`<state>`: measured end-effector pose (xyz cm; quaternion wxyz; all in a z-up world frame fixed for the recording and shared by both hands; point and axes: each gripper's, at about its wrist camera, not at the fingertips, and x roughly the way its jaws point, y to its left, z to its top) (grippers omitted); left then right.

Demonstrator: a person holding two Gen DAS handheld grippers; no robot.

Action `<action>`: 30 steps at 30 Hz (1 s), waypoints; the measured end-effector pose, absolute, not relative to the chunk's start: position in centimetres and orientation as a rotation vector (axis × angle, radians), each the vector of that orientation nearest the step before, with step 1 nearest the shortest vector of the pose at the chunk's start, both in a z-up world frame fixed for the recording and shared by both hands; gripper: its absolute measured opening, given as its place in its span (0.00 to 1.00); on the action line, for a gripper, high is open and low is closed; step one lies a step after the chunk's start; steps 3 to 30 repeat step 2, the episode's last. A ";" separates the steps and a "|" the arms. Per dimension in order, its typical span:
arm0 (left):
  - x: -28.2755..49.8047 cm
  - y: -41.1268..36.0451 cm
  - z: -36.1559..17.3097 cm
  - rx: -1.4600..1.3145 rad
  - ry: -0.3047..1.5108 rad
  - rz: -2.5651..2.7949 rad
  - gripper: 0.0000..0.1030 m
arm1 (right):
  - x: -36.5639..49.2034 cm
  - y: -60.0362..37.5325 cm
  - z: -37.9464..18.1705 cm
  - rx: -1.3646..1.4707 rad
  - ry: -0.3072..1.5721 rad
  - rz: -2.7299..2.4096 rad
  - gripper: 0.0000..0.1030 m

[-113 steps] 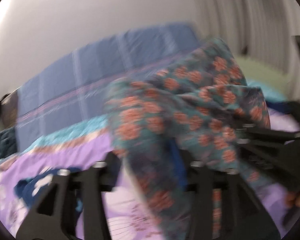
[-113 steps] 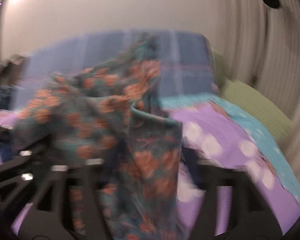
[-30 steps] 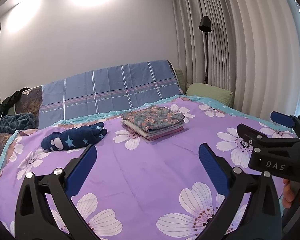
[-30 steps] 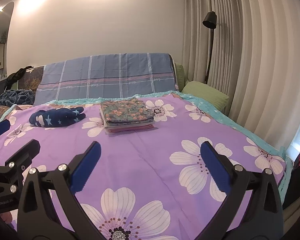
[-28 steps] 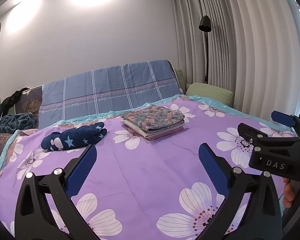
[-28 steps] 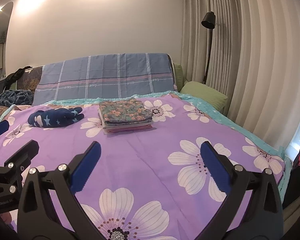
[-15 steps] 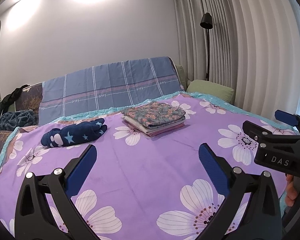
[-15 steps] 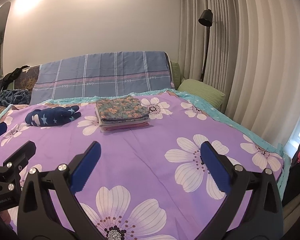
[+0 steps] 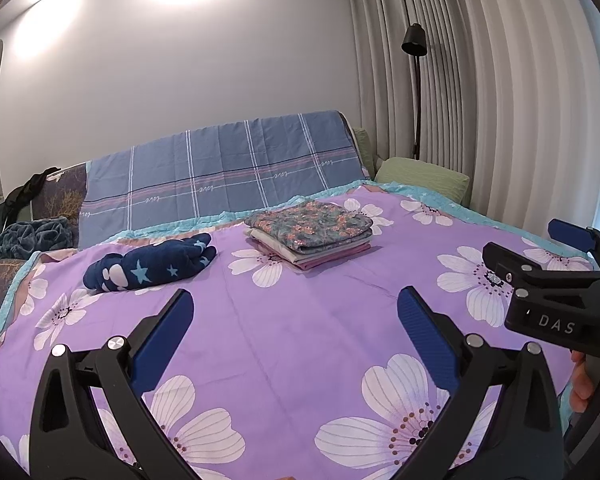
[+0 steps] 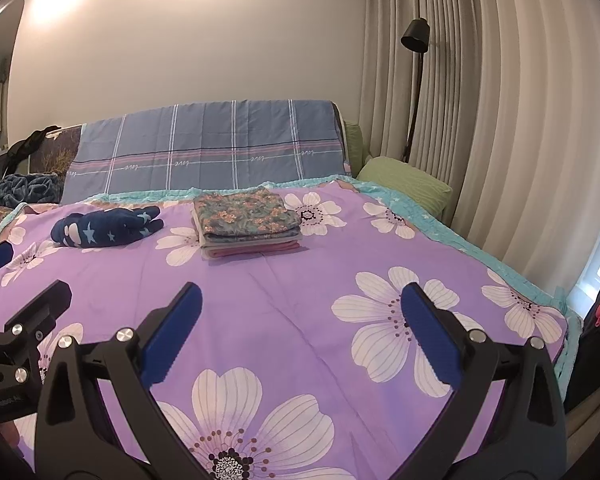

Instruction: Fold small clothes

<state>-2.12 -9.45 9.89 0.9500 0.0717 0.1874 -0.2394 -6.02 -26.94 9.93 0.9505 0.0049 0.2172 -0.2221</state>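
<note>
Both the left claw (image 9: 294, 314) and right claw (image 10: 300, 308) are held wide, empty, low in frame. A folded stack (image 9: 310, 230) and starred bundle (image 9: 150, 266) are seen mid-frame on the bed (image 9: 300, 340).

Pale wall (image 9: 180, 92), pleated curtains (image 9: 500, 100), black floor lamp (image 9: 415, 40)

The left black plastic two-finger gripper (image 9: 294, 316) and its right twin (image 10: 300, 312) share ribbed blue pads (image 9: 162, 334), silver screws, white "DAS" lettering.

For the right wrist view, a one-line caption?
Open tongs hover over purple bedspread; folded stack beside unfolded starry garment.
</note>
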 end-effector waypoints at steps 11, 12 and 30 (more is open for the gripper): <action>-2.0 -9.4 9.8 0.146 0.385 -0.485 0.99 | -5.9 -27.0 9.9 0.010 0.443 -0.451 0.98; -2.0 -9.4 9.8 0.146 0.385 -0.485 0.99 | -5.9 -27.0 9.9 0.010 0.443 -0.451 0.98; -2.0 -9.4 9.8 0.146 0.385 -0.485 0.99 | -5.9 -27.0 9.9 0.010 0.443 -0.451 0.98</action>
